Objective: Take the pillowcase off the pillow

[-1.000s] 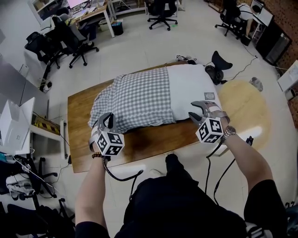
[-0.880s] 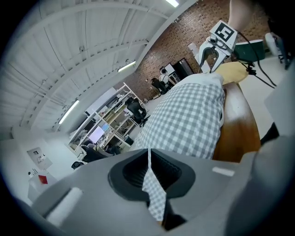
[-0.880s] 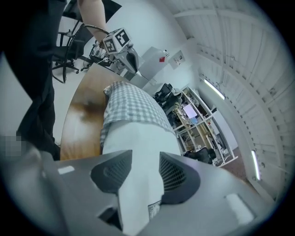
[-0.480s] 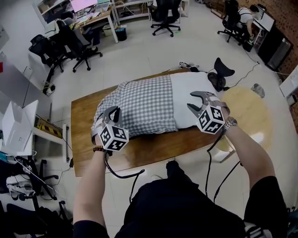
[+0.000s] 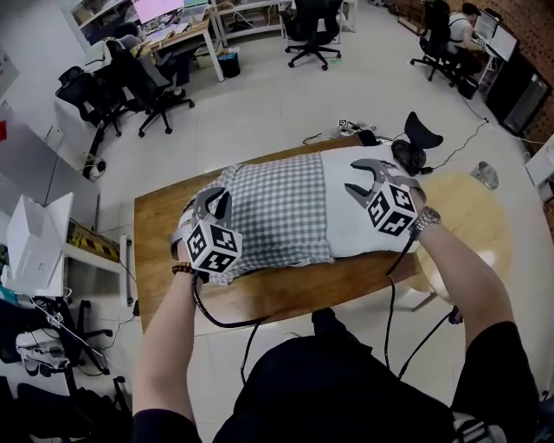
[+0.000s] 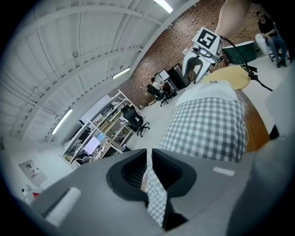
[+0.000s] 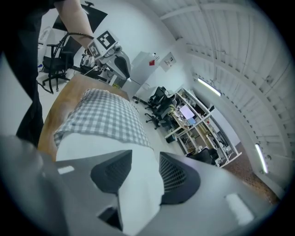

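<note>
A white pillow (image 5: 363,227) lies across the wooden table (image 5: 260,292), its left part still inside a grey-and-white checked pillowcase (image 5: 277,208). My left gripper (image 5: 209,202) is shut on a fold of the checked cloth at the pillowcase's left end; in the left gripper view the cloth (image 6: 156,193) runs pinched between the jaws. My right gripper (image 5: 364,178) is shut on the bare white end of the pillow, and the right gripper view shows white fabric (image 7: 138,184) filling the gap between its jaws. Each gripper sees the other across the pillow.
Office chairs (image 5: 130,82) and desks (image 5: 173,26) stand on the floor beyond the table. A round wooden table (image 5: 472,216) sits at the right, with a black chair (image 5: 420,138) behind it. A white box (image 5: 35,242) stands at the left.
Both grippers have risen and moved away from me, carrying the two ends of the pillow with them. The pillow now sits farther from the table's near edge.
</note>
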Demonstrator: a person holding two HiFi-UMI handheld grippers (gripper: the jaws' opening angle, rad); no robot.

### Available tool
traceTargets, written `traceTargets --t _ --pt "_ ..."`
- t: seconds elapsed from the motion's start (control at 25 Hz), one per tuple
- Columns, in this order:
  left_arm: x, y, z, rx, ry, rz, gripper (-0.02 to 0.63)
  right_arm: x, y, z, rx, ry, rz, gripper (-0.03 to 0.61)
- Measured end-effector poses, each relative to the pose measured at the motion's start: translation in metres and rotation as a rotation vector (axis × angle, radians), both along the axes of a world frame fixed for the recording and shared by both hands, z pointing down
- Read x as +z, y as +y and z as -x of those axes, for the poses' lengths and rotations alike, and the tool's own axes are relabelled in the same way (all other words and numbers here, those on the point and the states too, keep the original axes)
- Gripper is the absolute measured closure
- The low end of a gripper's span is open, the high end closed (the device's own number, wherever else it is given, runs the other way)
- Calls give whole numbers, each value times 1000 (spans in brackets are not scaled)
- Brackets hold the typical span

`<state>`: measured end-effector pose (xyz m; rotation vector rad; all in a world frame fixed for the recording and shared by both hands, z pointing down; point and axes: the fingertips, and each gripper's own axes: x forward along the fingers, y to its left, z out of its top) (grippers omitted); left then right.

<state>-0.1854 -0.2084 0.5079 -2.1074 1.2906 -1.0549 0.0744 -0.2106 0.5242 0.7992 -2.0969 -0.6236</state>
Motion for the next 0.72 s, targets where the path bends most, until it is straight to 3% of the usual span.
traceTargets --t 0.44,0.72 --pt "-14 -72 -27 53 43 84 557 -8 -82 -13 20 -71 132 377" --pt "-3 -124 -39 94 82 237 527 -1 -132 -10 -8 -90 296 345"
